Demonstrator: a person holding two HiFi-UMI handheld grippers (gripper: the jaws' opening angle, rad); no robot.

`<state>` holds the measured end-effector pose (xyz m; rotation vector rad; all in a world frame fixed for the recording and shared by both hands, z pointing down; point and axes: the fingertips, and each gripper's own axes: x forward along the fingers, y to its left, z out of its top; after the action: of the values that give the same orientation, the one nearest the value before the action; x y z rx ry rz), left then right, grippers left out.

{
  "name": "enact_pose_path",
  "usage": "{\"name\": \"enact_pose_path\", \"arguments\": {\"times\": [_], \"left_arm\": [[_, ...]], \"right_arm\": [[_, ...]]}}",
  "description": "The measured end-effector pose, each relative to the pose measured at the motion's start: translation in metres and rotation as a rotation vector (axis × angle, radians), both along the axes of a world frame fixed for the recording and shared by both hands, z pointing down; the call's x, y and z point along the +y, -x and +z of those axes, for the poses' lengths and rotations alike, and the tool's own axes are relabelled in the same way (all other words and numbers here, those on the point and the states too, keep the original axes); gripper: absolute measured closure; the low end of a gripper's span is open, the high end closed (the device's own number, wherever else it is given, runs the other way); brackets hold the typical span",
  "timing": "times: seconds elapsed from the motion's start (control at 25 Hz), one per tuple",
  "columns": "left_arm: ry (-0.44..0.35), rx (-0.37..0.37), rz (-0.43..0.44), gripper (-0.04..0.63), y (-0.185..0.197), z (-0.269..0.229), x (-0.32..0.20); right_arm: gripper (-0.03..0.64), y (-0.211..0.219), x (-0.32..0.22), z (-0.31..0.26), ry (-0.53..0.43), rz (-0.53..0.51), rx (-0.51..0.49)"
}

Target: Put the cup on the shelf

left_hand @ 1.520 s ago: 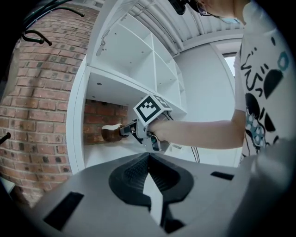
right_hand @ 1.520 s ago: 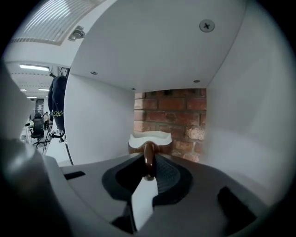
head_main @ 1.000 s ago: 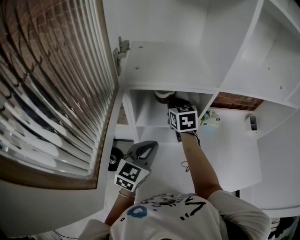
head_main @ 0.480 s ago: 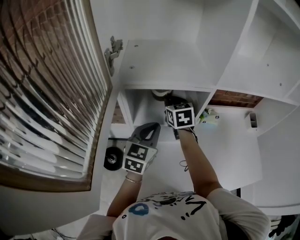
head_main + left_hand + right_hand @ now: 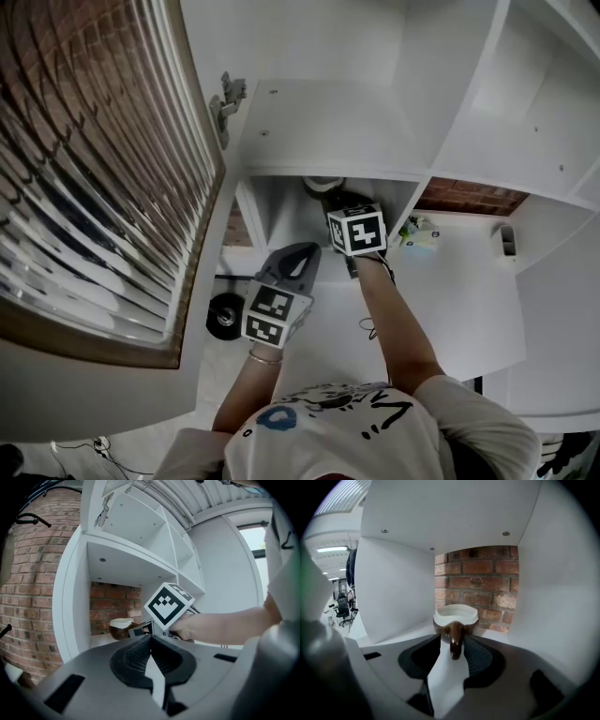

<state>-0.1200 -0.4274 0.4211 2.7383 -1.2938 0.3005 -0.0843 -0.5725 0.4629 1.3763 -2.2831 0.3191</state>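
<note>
Cup point(image 5: 456, 617): brown, white-rimmed, stands on shelf point(image 5: 389, 637), centre frame. Right gripper point(image 5: 453, 638): jaws just opening, apart either side of its handle. Left gripper point(image 5: 151, 636): jaws together, empty.

WORKROOM WITH AN OFFICE FLOOR BEYOND: A white shelf unit point(image 5: 337, 131) of open compartments stands against a bare brick wall point(image 5: 483, 583), which shows straight ahead of the right tongs point(image 5: 452, 644). Well off to the left of those tongs, swivel office chairs point(image 5: 343, 607) sit under strip ceiling lights point(image 5: 333, 549). Above the left tongs point(image 5: 151, 638) run a corrugated ceiling point(image 5: 225, 491) and a window point(image 5: 257, 538); a ribbed-glass cabinet door point(image 5: 94, 169) stands open to their left.
</note>
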Motion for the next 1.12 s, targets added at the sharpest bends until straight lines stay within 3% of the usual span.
{"name": "enact_pose_path", "arguments": {"times": [0.16, 0.32, 0.52, 0.68, 0.8, 1.12], "left_arm": [[-0.003, 0.005, -0.008, 0.581, 0.002, -0.001, 0.005], [0.012, -0.004, -0.016, 0.581, 0.001, 0.002, 0.021], [0.018, -0.005, -0.008, 0.581, 0.000, 0.005, 0.034], [0.023, 0.011, 0.003, 0.581, -0.004, 0.006, 0.047], [0.024, 0.015, 0.016, 0.581, -0.007, 0.007, 0.058], [-0.016, 0.039, 0.085, 0.581, -0.020, -0.002, 0.094]], "right_arm": [[0.468, -0.013, 0.007, 0.000, -0.045, 0.037, 0.061], [0.467, -0.019, 0.043, -0.021, -0.122, 0.025, 0.016], [0.471, -0.011, 0.096, -0.054, -0.215, -0.067, -0.151], [0.555, -0.014, 0.131, -0.079, -0.248, -0.089, -0.354], [0.560, -0.016, 0.150, -0.088, -0.238, -0.106, -0.435], [0.571, -0.020, 0.206, -0.079, -0.128, -0.238, -0.522]]}}
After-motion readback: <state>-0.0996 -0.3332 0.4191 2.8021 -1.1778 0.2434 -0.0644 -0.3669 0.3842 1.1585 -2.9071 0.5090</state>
